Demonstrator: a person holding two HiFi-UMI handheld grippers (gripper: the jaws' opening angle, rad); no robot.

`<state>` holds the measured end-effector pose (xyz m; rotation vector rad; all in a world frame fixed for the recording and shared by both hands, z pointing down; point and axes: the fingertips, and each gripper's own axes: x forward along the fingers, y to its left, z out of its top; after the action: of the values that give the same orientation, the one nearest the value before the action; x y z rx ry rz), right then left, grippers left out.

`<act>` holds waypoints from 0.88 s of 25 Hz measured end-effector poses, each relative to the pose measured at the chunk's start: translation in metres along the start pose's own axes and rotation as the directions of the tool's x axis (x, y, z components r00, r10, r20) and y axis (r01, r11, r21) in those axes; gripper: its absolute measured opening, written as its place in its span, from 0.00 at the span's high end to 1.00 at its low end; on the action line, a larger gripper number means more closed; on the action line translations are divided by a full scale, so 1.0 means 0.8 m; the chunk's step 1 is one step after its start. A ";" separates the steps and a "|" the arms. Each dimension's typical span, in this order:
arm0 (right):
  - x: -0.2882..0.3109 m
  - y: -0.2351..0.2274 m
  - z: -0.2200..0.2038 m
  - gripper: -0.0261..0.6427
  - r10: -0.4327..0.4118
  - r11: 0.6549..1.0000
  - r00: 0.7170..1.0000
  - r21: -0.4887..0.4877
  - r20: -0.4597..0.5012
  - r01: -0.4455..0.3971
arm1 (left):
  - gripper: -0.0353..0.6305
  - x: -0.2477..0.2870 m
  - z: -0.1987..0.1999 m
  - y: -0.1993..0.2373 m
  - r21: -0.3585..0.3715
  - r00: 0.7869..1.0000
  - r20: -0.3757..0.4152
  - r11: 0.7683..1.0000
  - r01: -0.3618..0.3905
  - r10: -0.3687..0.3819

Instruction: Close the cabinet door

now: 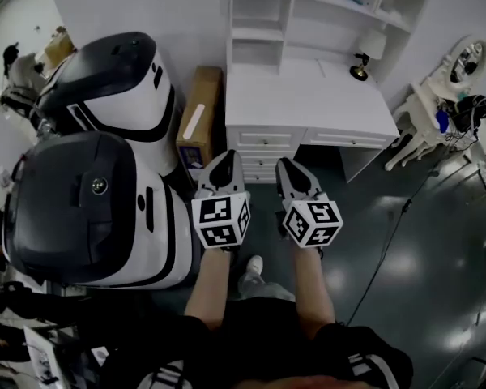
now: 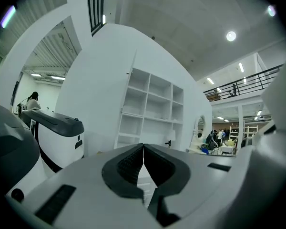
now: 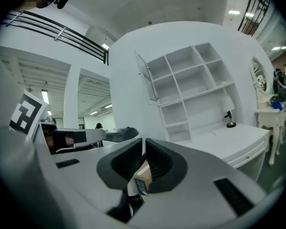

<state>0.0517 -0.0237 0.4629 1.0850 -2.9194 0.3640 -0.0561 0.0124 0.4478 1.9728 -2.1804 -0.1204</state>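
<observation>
A white desk (image 1: 308,104) carries a white shelf unit (image 1: 263,14) with open compartments. In the right gripper view the unit's thin cabinet door (image 3: 147,78) stands swung open at the upper left of the shelves (image 3: 190,85). My left gripper (image 1: 224,159) and right gripper (image 1: 290,165) are held side by side in front of the desk's drawers, short of them and pointing level at the unit. The left gripper's (image 2: 143,147) jaws are shut on nothing. The right gripper's (image 3: 143,141) tips also meet, with nothing held.
Two big white-and-black machines (image 1: 105,209) (image 1: 117,83) stand close on the left. A long cardboard box (image 1: 198,116) lies between them and the desk. A small lamp (image 1: 364,55) stands on the desktop. A white chair (image 1: 417,128) and a floor cable (image 1: 389,241) are to the right.
</observation>
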 end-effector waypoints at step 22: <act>0.123 -0.059 0.063 0.90 0.078 0.997 0.994 0.016 0.082 -0.080 | 0.93 0.124 0.063 -0.003 0.053 0.995 0.067 0.996 0.065 -0.069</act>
<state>0.0108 -0.1327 0.4323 1.0124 -3.0432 0.3579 -0.0728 -0.0902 0.4069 2.1003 -2.1806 -0.1464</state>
